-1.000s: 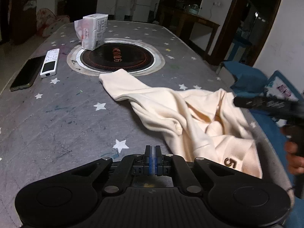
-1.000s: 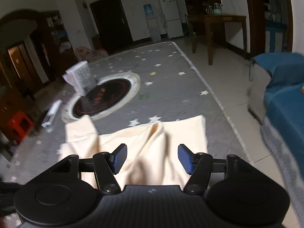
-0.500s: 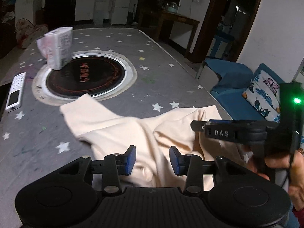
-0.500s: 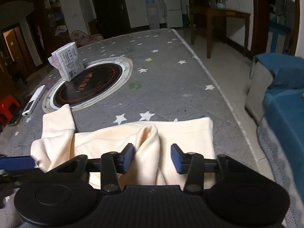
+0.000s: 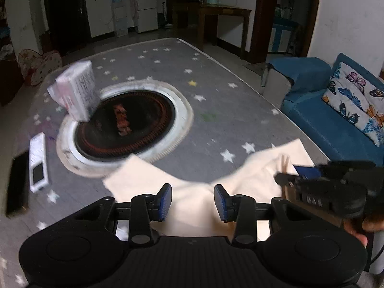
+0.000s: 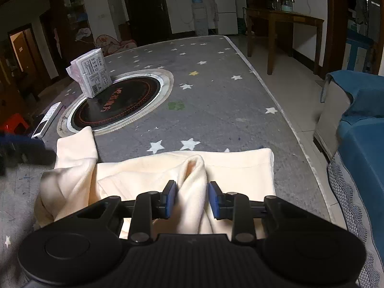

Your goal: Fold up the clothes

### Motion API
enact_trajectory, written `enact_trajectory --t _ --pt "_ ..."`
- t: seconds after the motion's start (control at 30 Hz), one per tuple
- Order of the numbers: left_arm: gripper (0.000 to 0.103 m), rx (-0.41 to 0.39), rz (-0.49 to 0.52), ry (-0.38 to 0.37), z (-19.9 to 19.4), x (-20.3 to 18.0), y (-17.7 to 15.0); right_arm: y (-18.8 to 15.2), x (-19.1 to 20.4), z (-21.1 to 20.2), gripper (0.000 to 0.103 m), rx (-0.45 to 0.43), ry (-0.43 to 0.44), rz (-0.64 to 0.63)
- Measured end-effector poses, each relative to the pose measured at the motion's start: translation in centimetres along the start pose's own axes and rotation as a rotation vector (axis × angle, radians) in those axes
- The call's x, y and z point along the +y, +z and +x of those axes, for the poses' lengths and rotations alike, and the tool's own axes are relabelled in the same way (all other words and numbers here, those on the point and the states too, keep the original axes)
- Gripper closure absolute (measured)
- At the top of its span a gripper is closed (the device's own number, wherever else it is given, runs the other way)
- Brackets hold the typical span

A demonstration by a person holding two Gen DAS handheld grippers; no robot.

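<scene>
Two grippers: both over the cream garment, near edge of the star-print table
garment (image 6: 153, 175): cream, rumpled, lying on the table (image 6: 216, 100) at its near right corner; one sleeve-like flap reaches toward the round inset hob (image 6: 117, 103)
right gripper (image 6: 191, 200): jaws closing around a raised ridge of the cloth; fold sits between the blue pads (image 6: 171, 199), pads at the fabric's sides, gap still visible on the right pad
left gripper (image 5: 192, 202): jaws apart, nothing clamped; cream cloth lies below and beyond the pads, not pinched
left view quality: motion-blurred, fine contact can't be read
right gripper in left view (image 5: 309, 180): to the right, at the garment's far-right edge; a hand (image 5: 360, 230) on its grip
tissue pack (image 6: 90, 75): upright on the hob's far-left rim
white remote (image 6: 46, 120): flat on the table, left of the hob
dark phone (image 5: 18, 182): just left of the remote
blue sofa (image 5: 336, 120): beside the table's right side, butterfly cushion (image 5: 355, 98) on it
</scene>
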State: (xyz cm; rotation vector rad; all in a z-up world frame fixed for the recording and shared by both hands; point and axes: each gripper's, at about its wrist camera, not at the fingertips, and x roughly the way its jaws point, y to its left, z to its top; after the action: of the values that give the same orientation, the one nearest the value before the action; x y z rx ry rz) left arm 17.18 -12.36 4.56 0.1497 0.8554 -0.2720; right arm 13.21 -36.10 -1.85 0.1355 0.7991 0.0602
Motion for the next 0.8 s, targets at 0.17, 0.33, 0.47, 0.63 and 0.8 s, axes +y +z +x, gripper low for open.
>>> enact_trajectory --t 0.17,0.33,0.47,0.63,0.8 --pt "0.055 0.027 0.018 -0.024 0.0 -0.4 1.2 0.0 -0.3 -0.3 0.078 -0.011 -0.014 0.002" --pt "0.054 0.071 0.05 -0.037 1.7 -2.7 -0.7 -0.1 -0.6 -0.6 0.085 -0.011 -0.033 -0.001" --pt "0.055 0.096 0.07 -0.045 2.8 -3.7 -1.8 0.1 -0.9 -0.9 0.085 -0.024 -0.008 0.007" --pt "0.087 0.12 0.152 -0.005 3.8 -4.4 -3.0 0.2 -1.0 -0.8 0.083 -0.02 0.016 0.023" --pt "0.098 0.121 0.225 0.05 3.0 -4.3 -3.6 -0.1 -0.6 -0.4 0.083 -0.004 0.02 0.005"
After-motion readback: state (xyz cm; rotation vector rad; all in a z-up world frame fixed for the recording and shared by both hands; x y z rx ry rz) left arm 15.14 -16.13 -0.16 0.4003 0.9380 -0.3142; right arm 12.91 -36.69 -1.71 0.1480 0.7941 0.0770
